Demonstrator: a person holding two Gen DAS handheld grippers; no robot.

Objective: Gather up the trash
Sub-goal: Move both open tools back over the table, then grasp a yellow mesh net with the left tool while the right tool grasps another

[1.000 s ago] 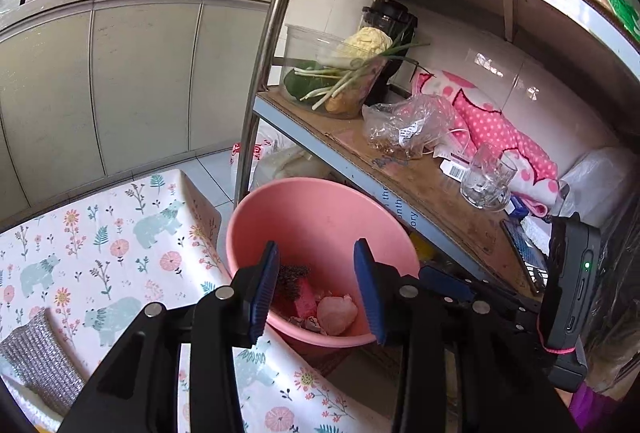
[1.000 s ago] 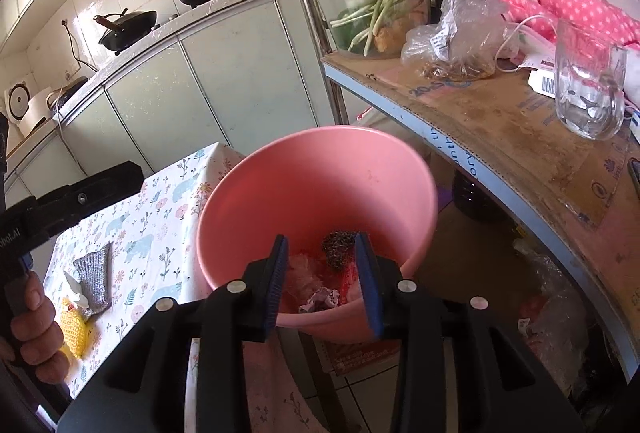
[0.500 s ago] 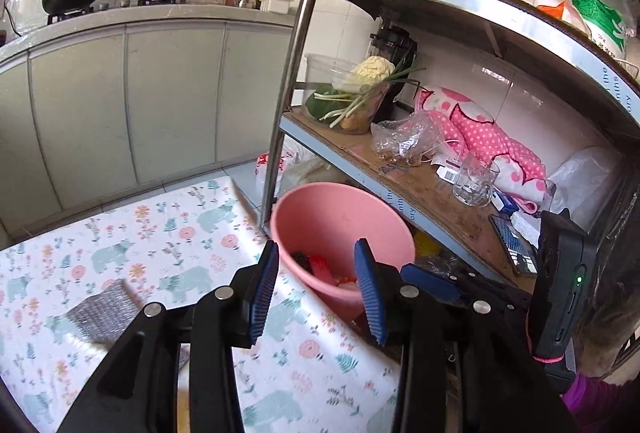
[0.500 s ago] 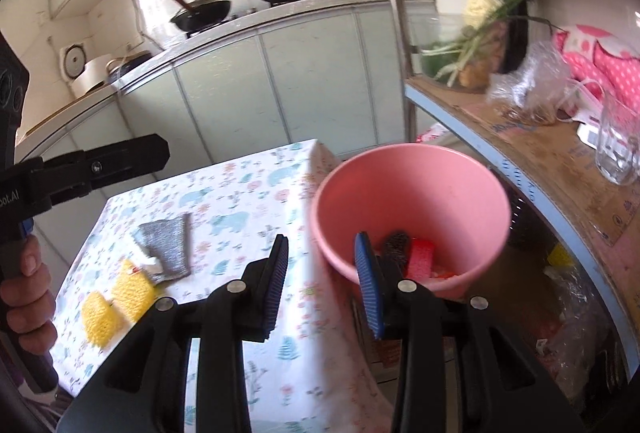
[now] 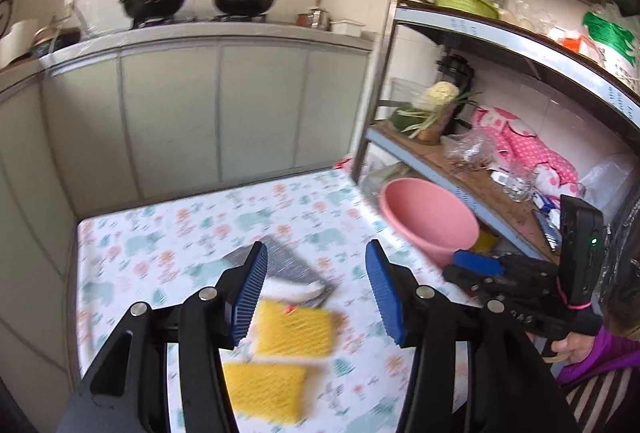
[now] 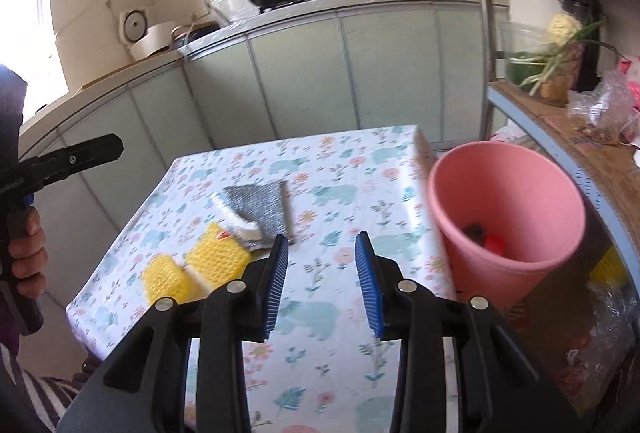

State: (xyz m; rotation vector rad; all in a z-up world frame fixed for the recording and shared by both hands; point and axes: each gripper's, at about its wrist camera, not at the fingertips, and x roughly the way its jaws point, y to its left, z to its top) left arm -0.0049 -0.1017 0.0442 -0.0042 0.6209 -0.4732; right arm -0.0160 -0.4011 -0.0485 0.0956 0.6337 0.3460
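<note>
Two yellow mesh-wrapped pads (image 5: 294,327) (image 6: 216,253) lie on the floral-cloth table (image 5: 160,241), just in front of a grey scouring cloth (image 5: 280,259) (image 6: 260,207) with a white scrap (image 6: 236,219) on it. My left gripper (image 5: 316,273) hovers over these pads; its jaws are opening and nothing is between them. My right gripper (image 6: 322,261) is open and empty above the cloth, right of the pads. The pink bucket (image 5: 430,221) (image 6: 504,201) stands off the table's right edge, with a dark lump (image 6: 474,231) and a red piece (image 6: 494,245) inside.
A metal rack (image 5: 460,169) right of the bucket carries a tub of greens, plastic bags and a glass. Pale cabinets (image 6: 300,73) topped by a counter with two pans run along the back. A person's hand (image 6: 24,253) grips the left handle.
Both grippers have drawn back from above the bucket to over the table. The yellow pads and grey cloth have come into view, and the left jaws have spread wider.
</note>
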